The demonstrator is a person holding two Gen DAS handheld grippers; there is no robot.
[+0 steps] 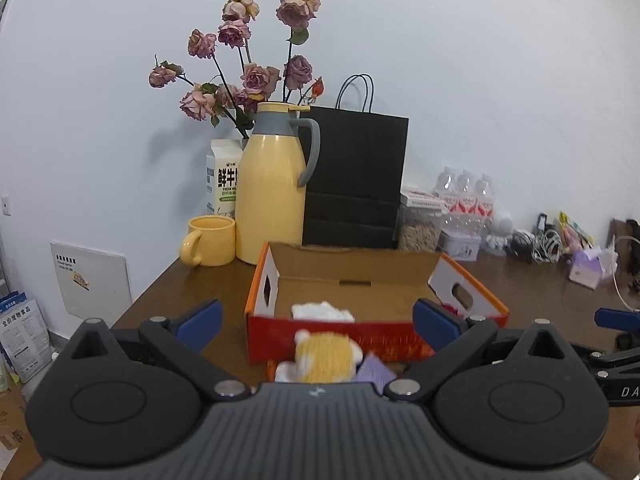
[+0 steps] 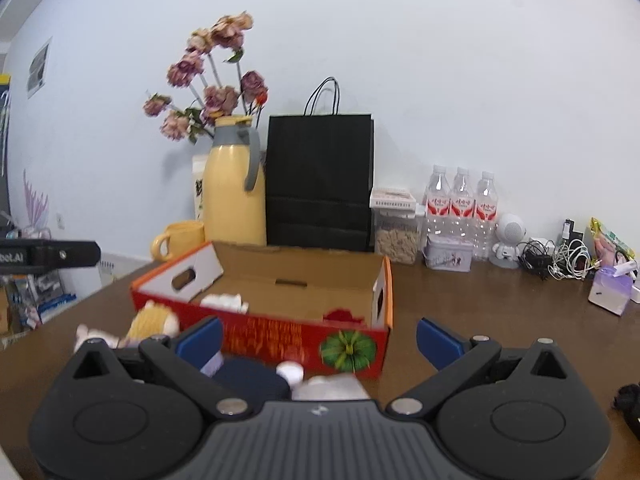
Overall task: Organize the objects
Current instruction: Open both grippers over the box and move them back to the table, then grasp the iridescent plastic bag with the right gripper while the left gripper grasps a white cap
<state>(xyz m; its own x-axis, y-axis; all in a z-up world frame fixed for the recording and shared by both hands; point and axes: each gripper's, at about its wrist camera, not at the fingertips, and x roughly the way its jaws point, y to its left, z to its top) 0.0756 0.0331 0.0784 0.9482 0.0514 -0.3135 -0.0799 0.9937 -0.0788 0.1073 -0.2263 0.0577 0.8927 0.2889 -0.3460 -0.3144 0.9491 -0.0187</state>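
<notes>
Brown table [image 2: 480, 300]: open cardboard box [image 1: 352, 276]; left gripper [image 1: 318, 322] and right gripper [image 2: 320, 338] both spread apart, empty.

Looks like a home/living room corner, not a lab. Brown wooden table [image 2: 480, 300] vs plain white wall w/ household stuff: yellow thermos jug w/ grey handle [image 1: 272, 184], dried pink roses [image 1: 248, 64], matching yellow mug [image 1: 210, 240], white milk carton [image 1: 222, 180], black paper shopping bag [image 2: 320, 180], 3 clear water bottles [image 2: 462, 200], tangle of charger cables [image 2: 560, 260].

Even, soft indoor light; fisheye-bent edges, blurred foreground, dark corners.
</notes>
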